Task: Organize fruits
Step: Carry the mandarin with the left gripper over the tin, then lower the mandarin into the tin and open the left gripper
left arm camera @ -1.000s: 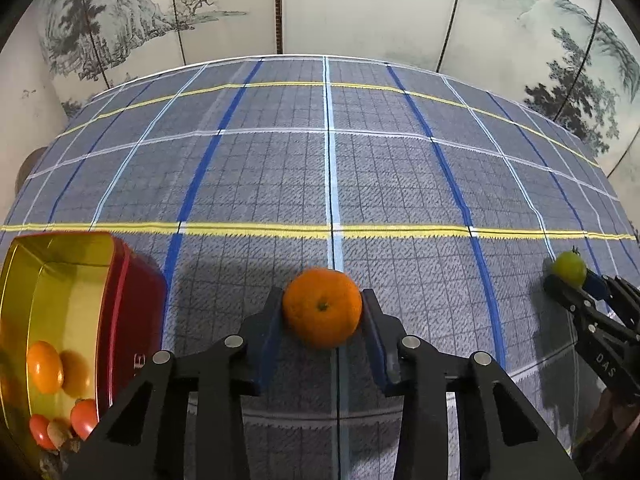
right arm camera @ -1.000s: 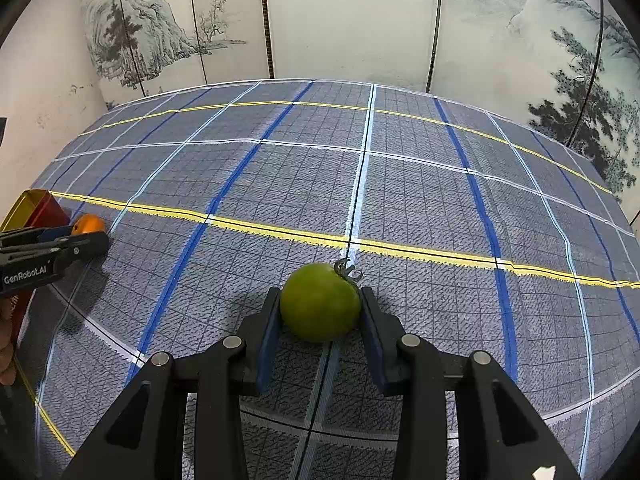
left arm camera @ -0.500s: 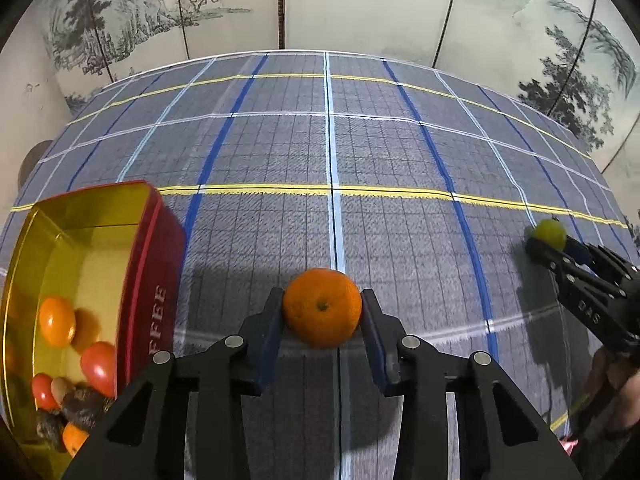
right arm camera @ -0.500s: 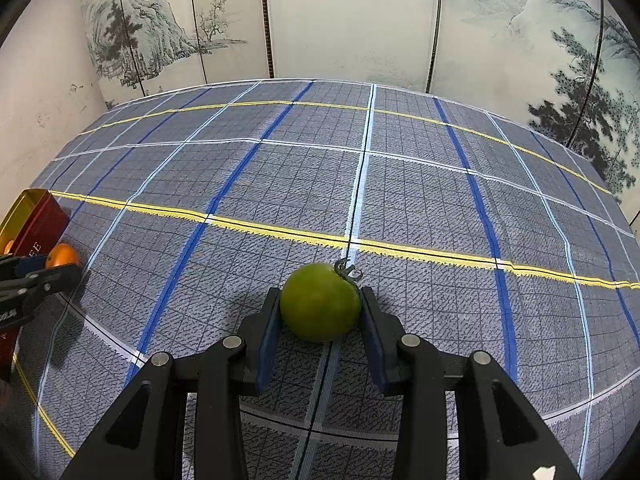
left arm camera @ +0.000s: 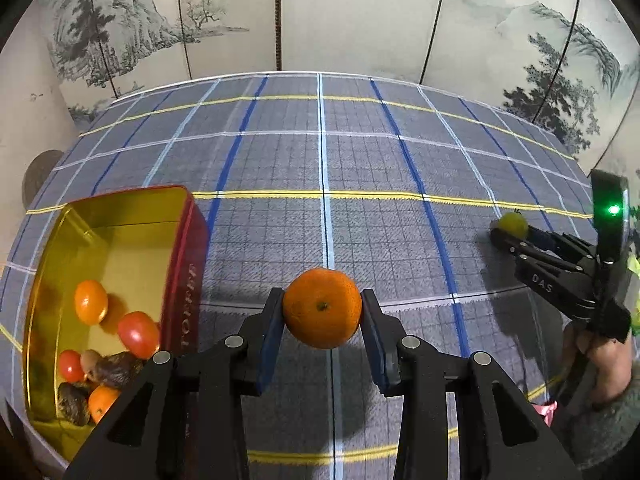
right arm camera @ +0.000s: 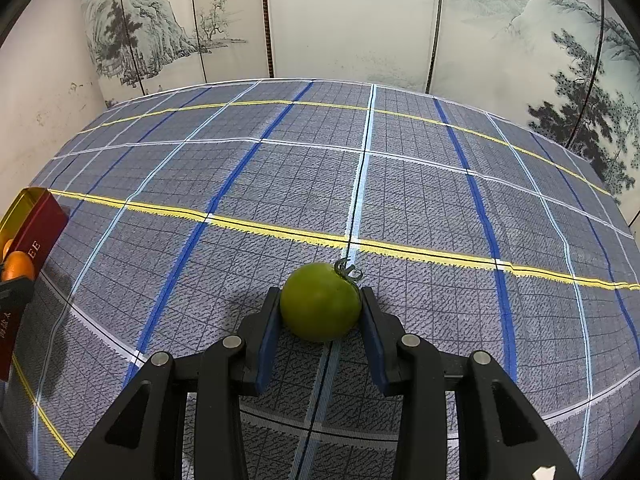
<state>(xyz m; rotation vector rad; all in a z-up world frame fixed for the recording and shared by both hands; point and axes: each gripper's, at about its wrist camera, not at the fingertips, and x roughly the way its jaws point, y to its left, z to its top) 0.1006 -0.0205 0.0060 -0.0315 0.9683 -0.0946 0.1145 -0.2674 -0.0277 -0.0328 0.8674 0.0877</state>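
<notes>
Left gripper (left arm camera: 322, 312) clenched on orange (left arm camera: 322, 307), held above plaid cloth (left arm camera: 280, 160), just right of red tin (left arm camera: 188, 280); lettering on tin side blurred, "EE" legible from right wrist view. Right gripper (right arm camera: 320, 312) grasping green tomato (right arm camera: 320, 306); "DAS" printed on its body.

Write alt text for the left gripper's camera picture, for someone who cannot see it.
A black two-finger left gripper holds an orange above a plaid tablecloth. At left sits an open red tin with small fruits inside; at right, the right gripper holds a green tomato.
</notes>
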